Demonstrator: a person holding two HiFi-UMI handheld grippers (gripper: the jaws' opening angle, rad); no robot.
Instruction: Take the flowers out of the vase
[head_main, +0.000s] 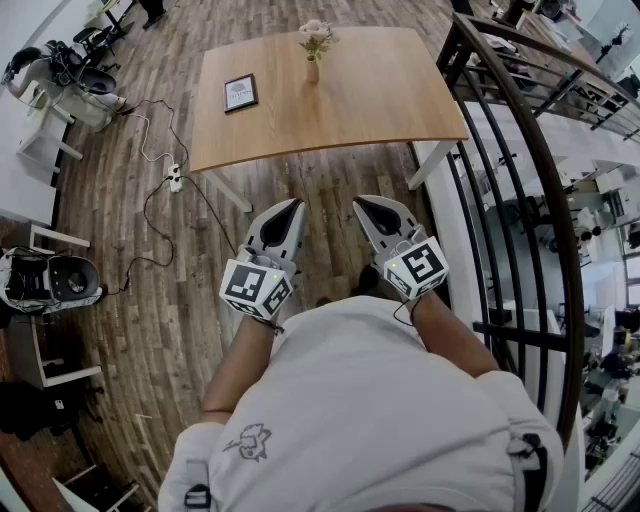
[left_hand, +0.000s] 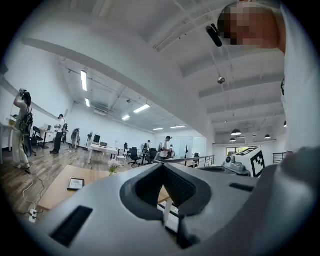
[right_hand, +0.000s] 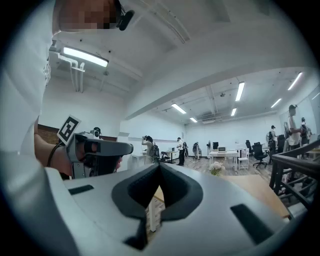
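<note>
A small pale vase (head_main: 312, 71) with white flowers (head_main: 316, 36) stands upright at the far middle of the wooden table (head_main: 350, 110). In the left gripper view the flowers (left_hand: 114, 164) show far off to the left of the jaws, and in the right gripper view the flowers (right_hand: 216, 167) show far off to the right of them. My left gripper (head_main: 293, 206) and right gripper (head_main: 360, 204) are held level, side by side, close to my body and well short of the table. Both are shut with nothing between their jaws.
A framed picture (head_main: 240, 92) lies on the table's left part. A black metal railing (head_main: 520, 170) runs along the right. Cables and a power strip (head_main: 175, 180) lie on the wood floor at the left. Several people and desks stand far back in the room.
</note>
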